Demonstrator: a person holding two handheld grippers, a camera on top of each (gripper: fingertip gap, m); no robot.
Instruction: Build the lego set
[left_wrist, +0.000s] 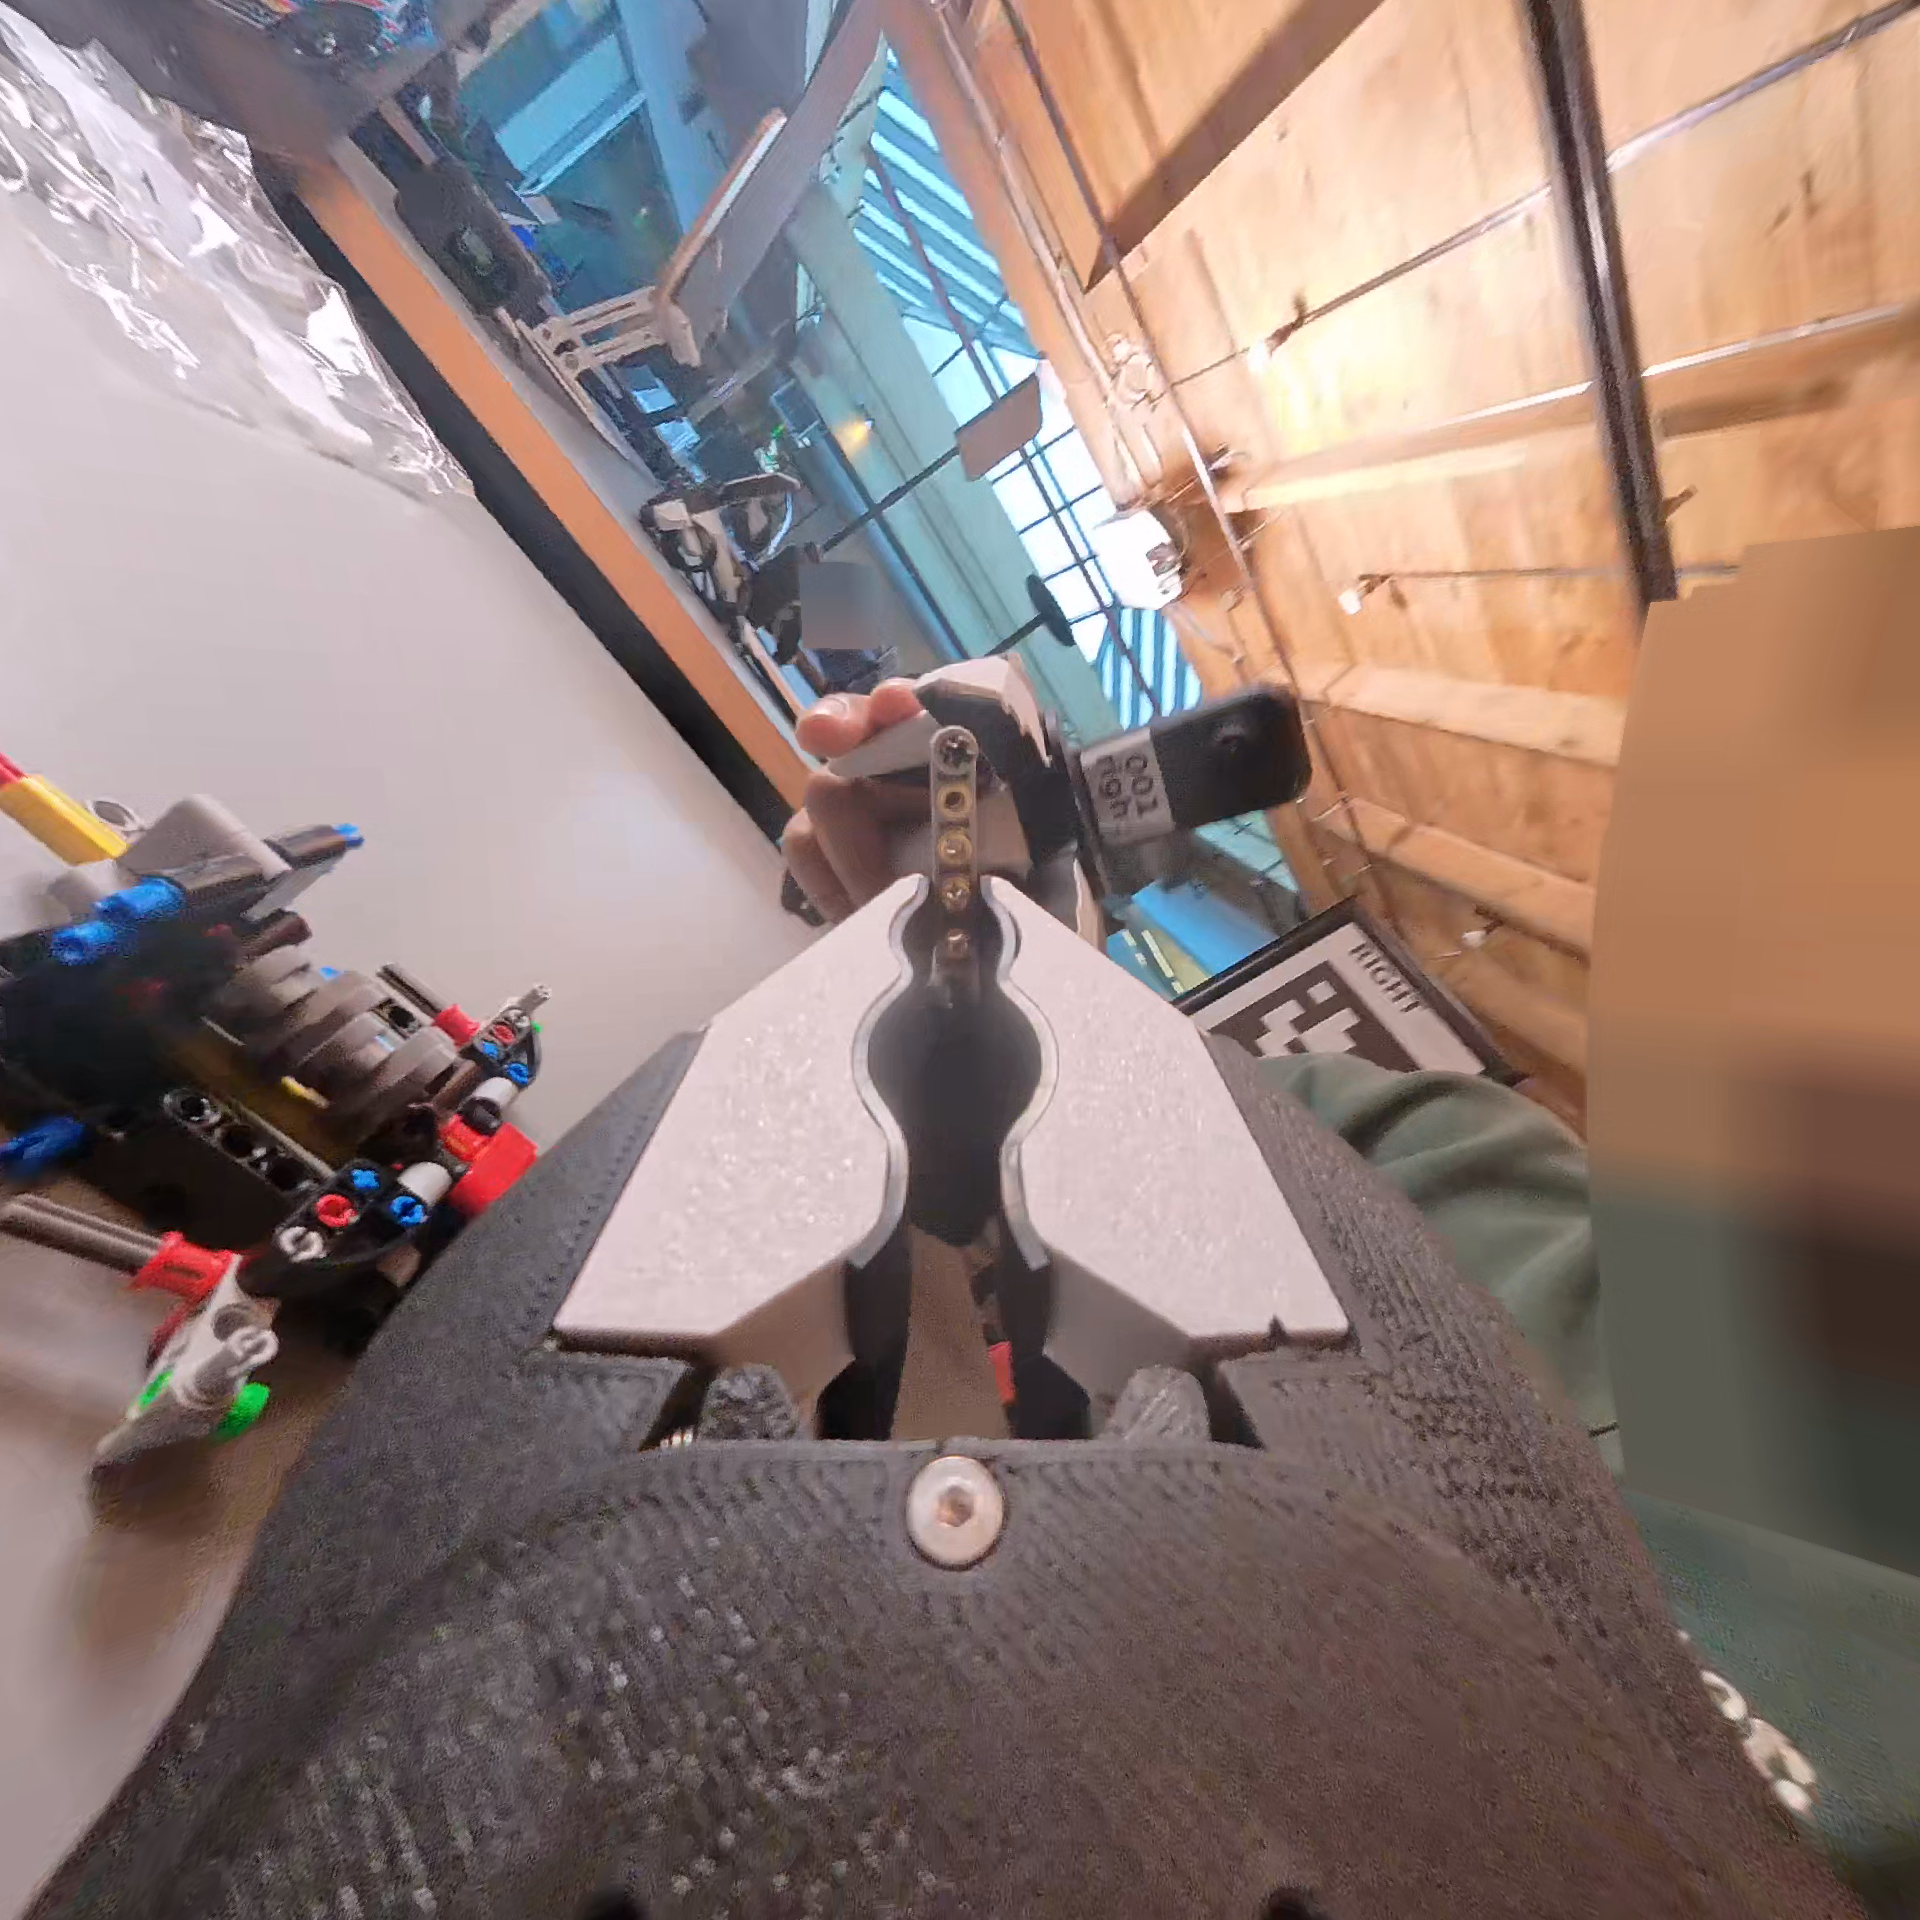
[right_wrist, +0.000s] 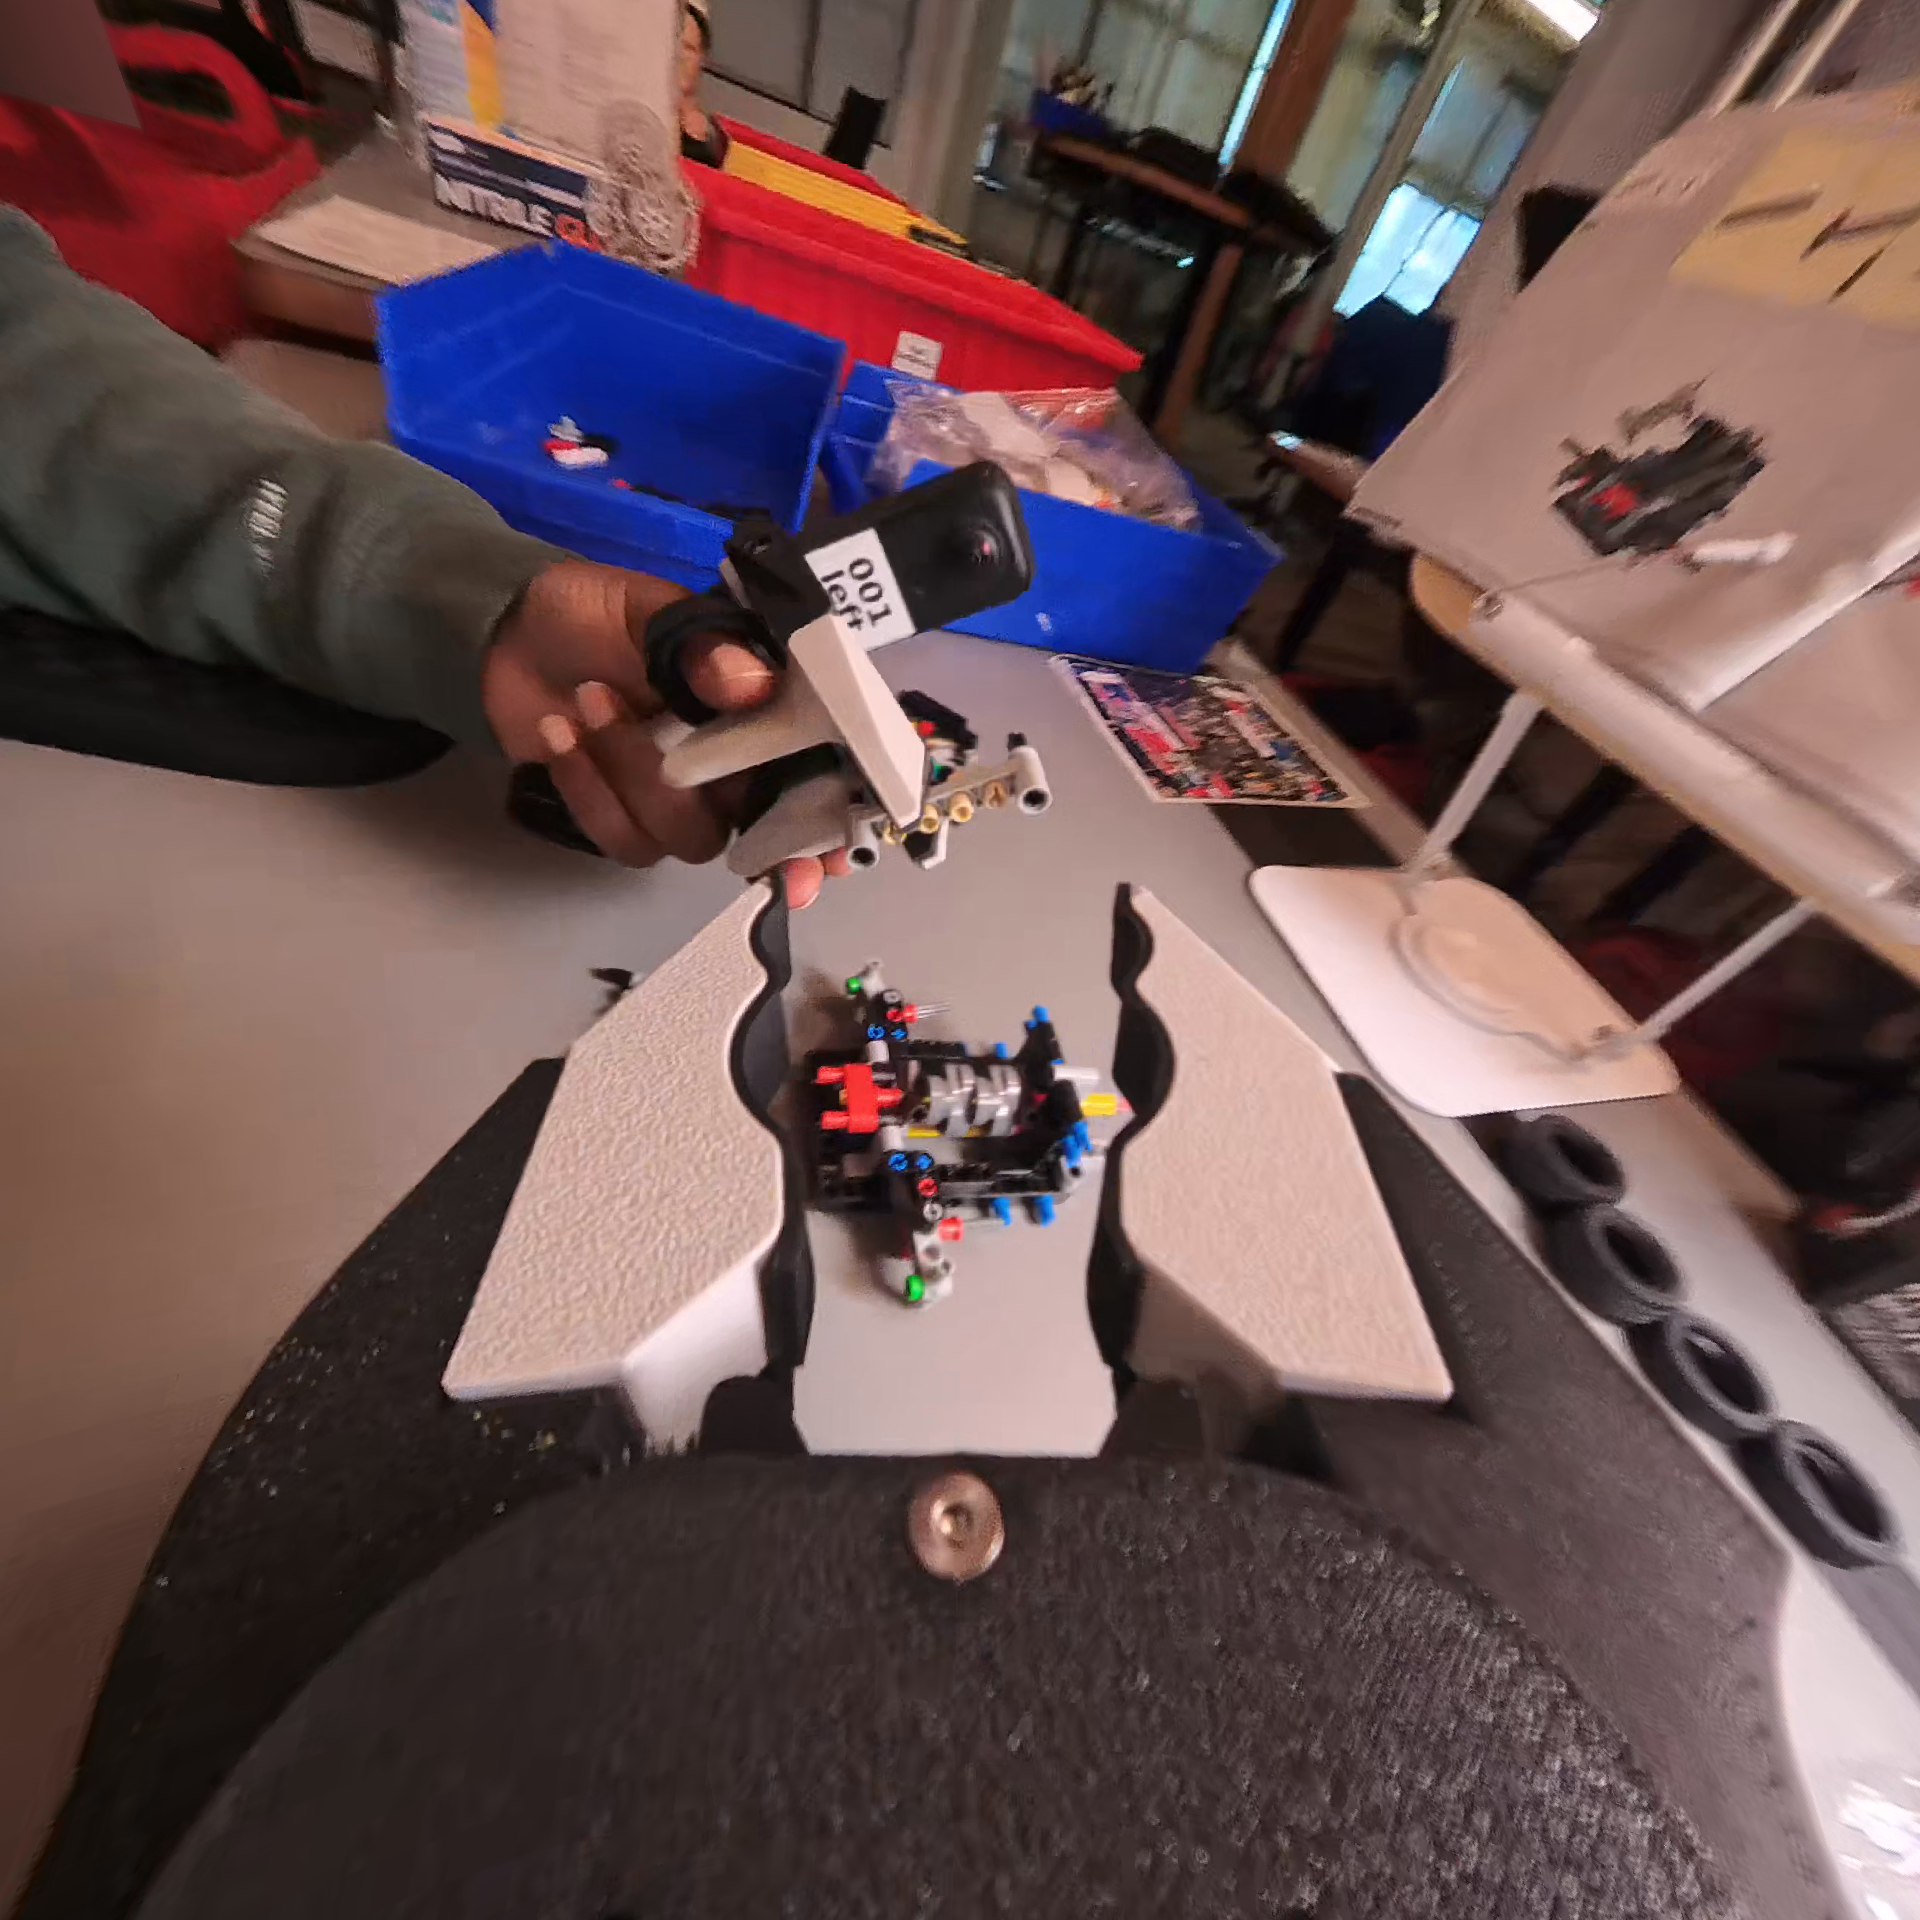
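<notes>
We count two grippers, one grey beam, one half-built model, two blue bins, one red bin and four black tyres. From the right wrist view, going left to right: a green sleeve reaches in from the table's left edge; its hand carries the left gripper, jaws pinched on the grey beam, held in the air above the table; the model lies on the table between the spread jaws of our right gripper, touching neither; the tyres sit in a row along the right edge. At the far edge, the left blue bin holds a few small parts; the right blue bin holds clear bags; what the red bin holds we cannot tell. Only the left wrist view shows the beam end on, clamped in the left gripper, with the right gripper just beyond it and the model far left; bins and tyres appear only in the right wrist view.
</notes>
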